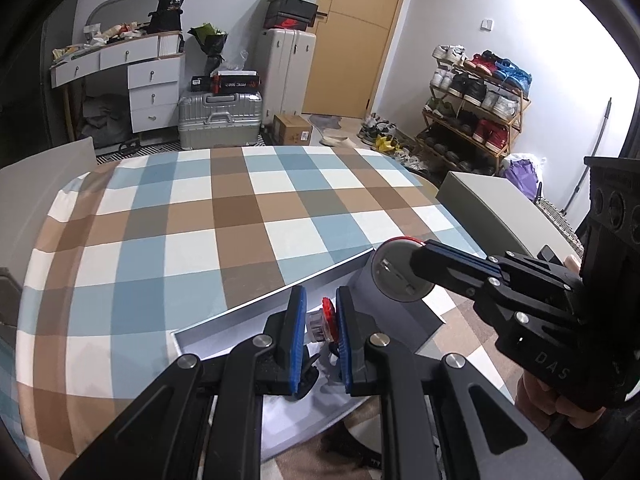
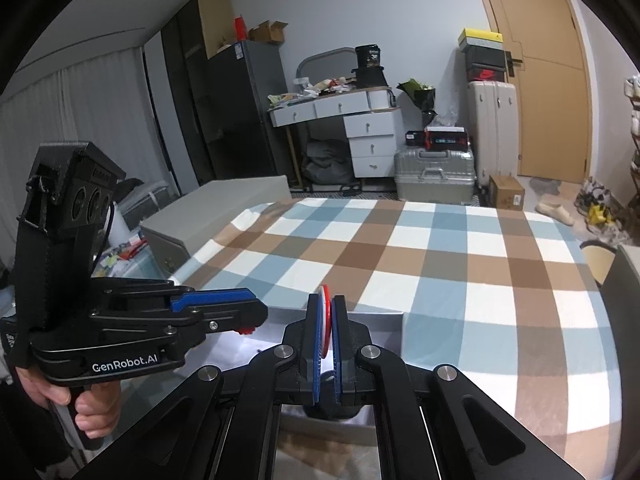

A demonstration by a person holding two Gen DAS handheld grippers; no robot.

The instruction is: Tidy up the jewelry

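checked tablecloth [image 1: 192, 240] before cluttered bedroom; left tongs [image 1: 322, 320] clenched on red-topped trinket [image 1: 320, 320], right tongs [image 2: 326, 320] on round badge [image 2: 325, 320]

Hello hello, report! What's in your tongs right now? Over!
Left tongs shut on red-topped clear trinket. Right tongs shut on round pin badge. Both over open box. Nothing blocking.

- Checked cloth [image 1: 192, 240]: matt woven fabric.
- Round badge [image 1: 394, 276]: dull metal back, glossy red rim.
- Left claw [image 1: 320, 320]: matt black plastic, blue rubbery pads [image 1: 298, 320].
- Tray [image 1: 256, 312]: smooth pale card.
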